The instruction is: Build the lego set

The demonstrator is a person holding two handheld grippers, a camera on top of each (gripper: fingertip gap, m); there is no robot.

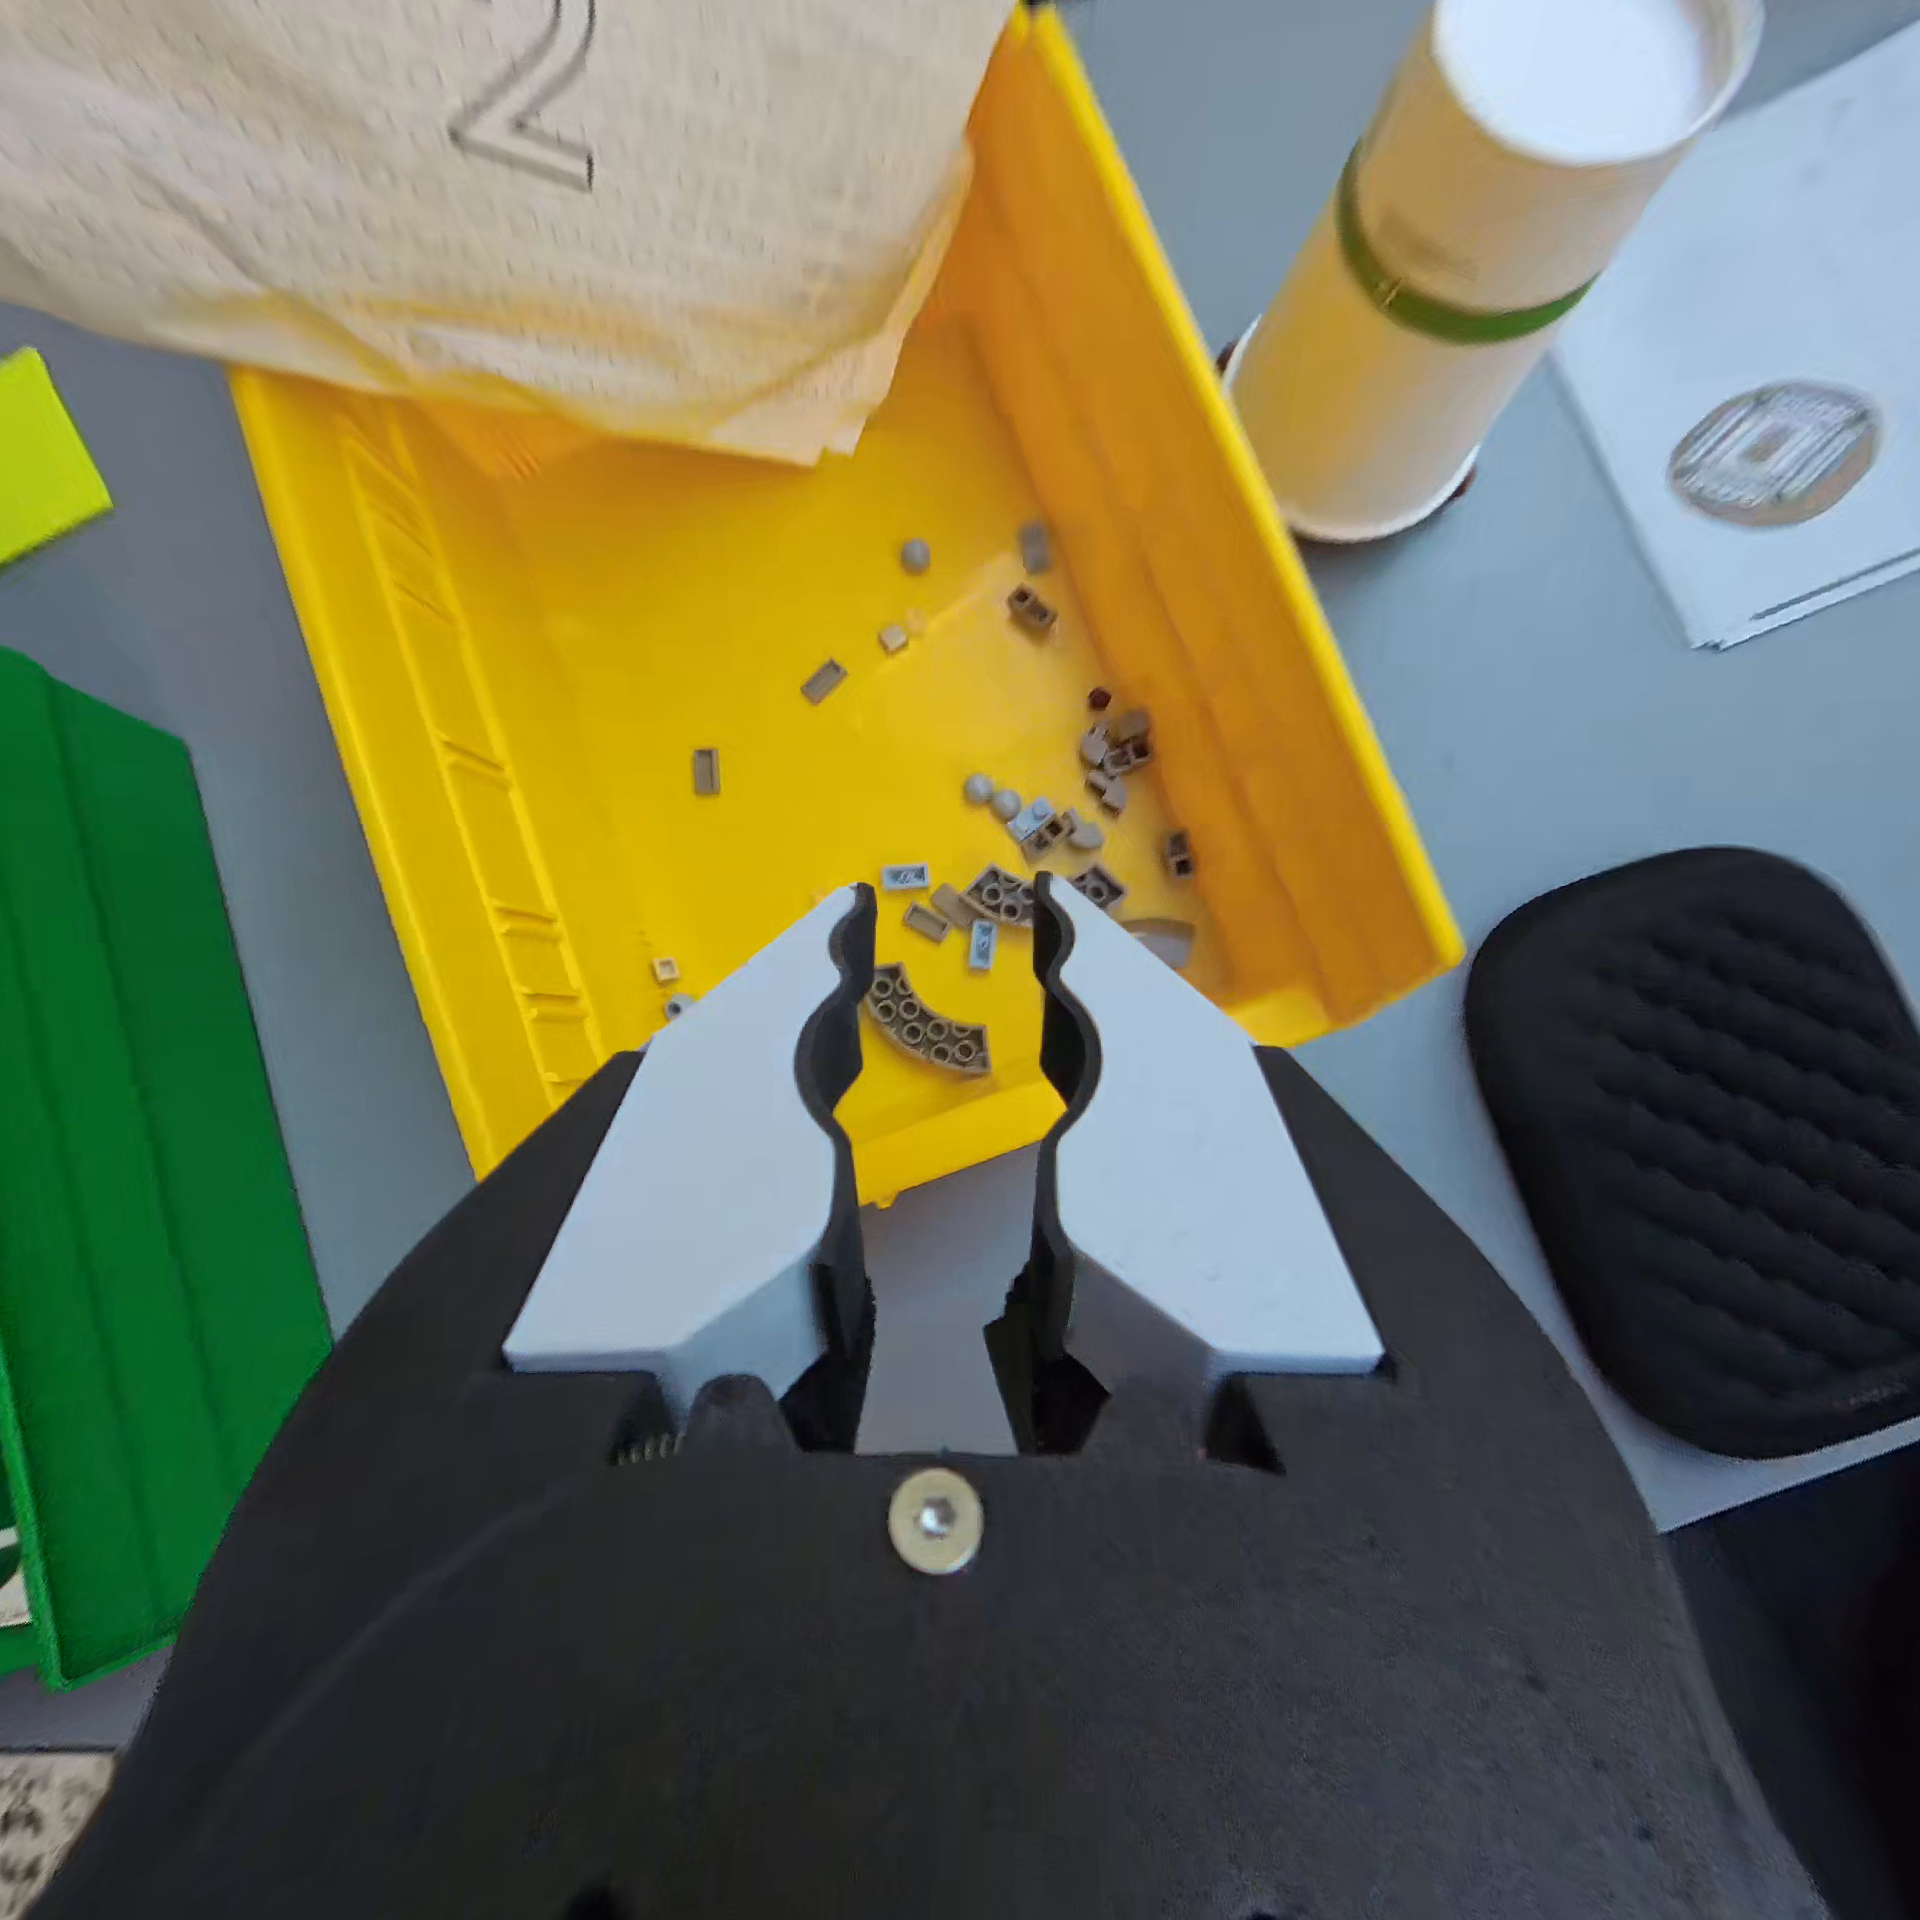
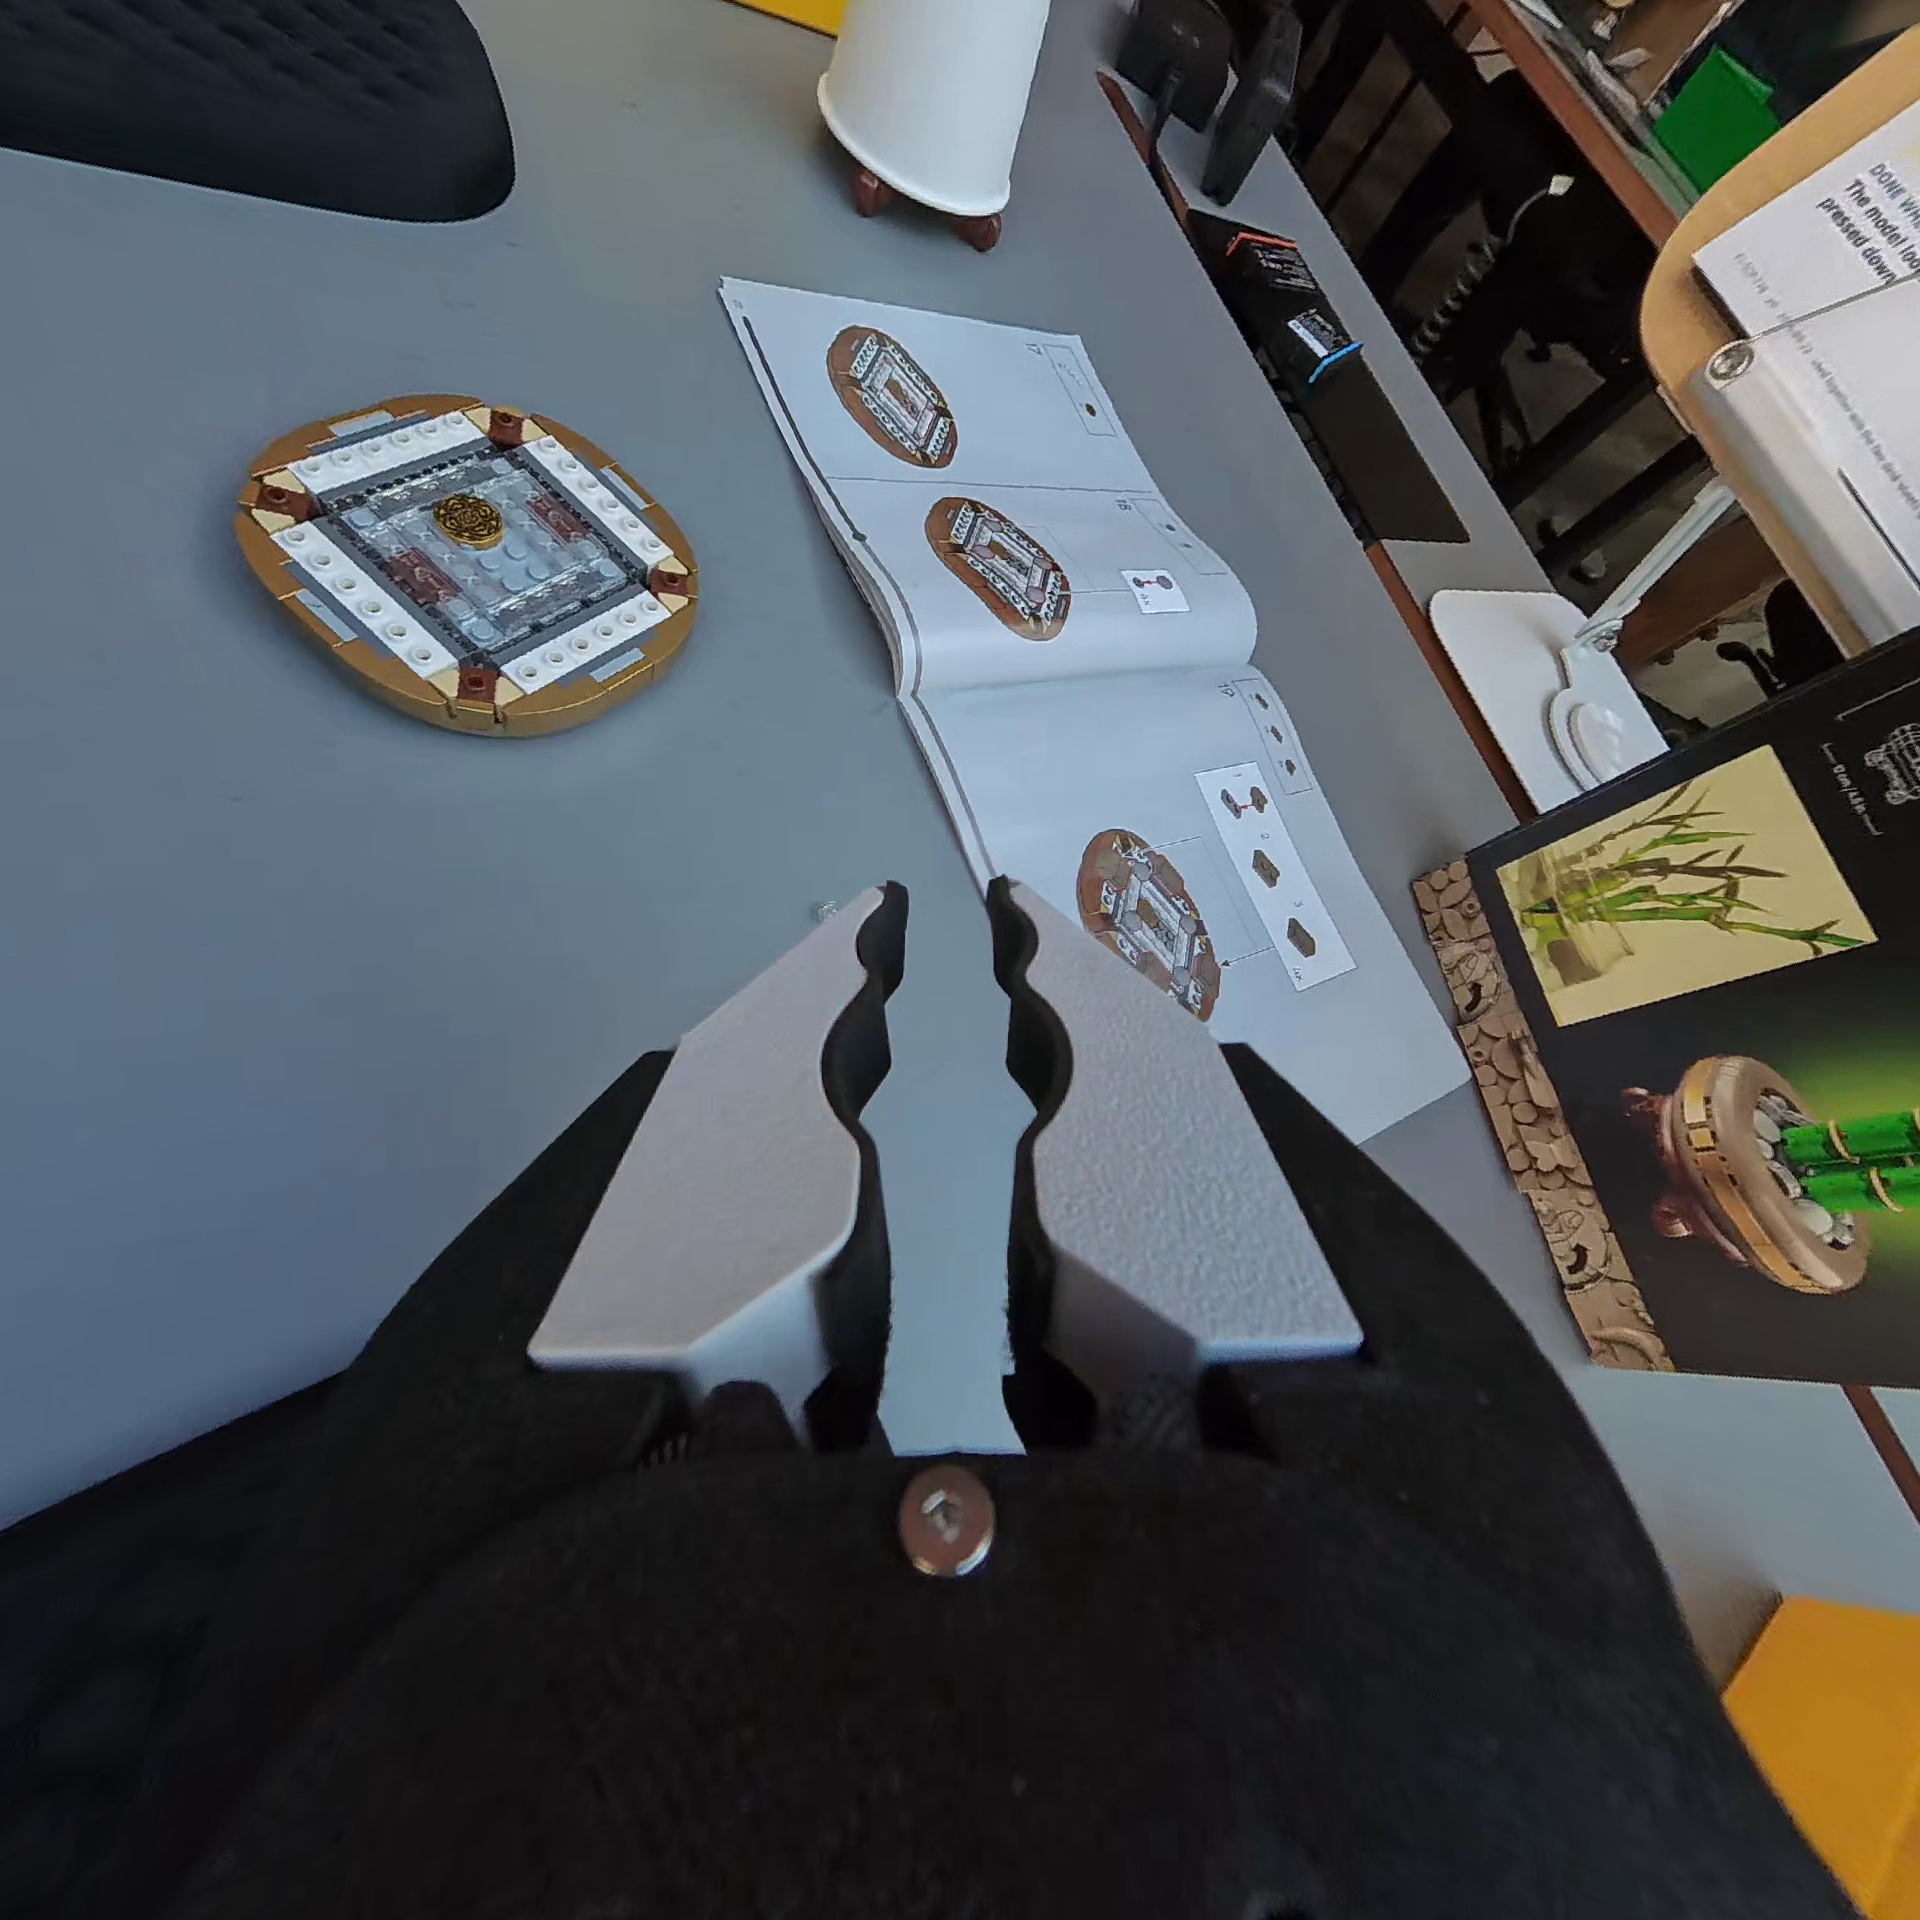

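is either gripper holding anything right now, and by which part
Nothing is held. The left gripper is open above the yellow plastic bin of small grey bricks; the right gripper is open over the grey table.

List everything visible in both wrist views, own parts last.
yellow bin: one, yellow, under left gripper
loose lego pieces: many, mostly grey, scattered in the bin
curved grey piece: one, seen between the left fingers
paper bag: one, beige, blurred, over the bin's far end
green bin: one, left of yellow bin
cup: one, white with green band
black pad: one, right of bin
lego base: one, gold-rimmed, on the table
instruction booklet: one, open
set box: one, dark
left gripper: open
right gripper: open, empty
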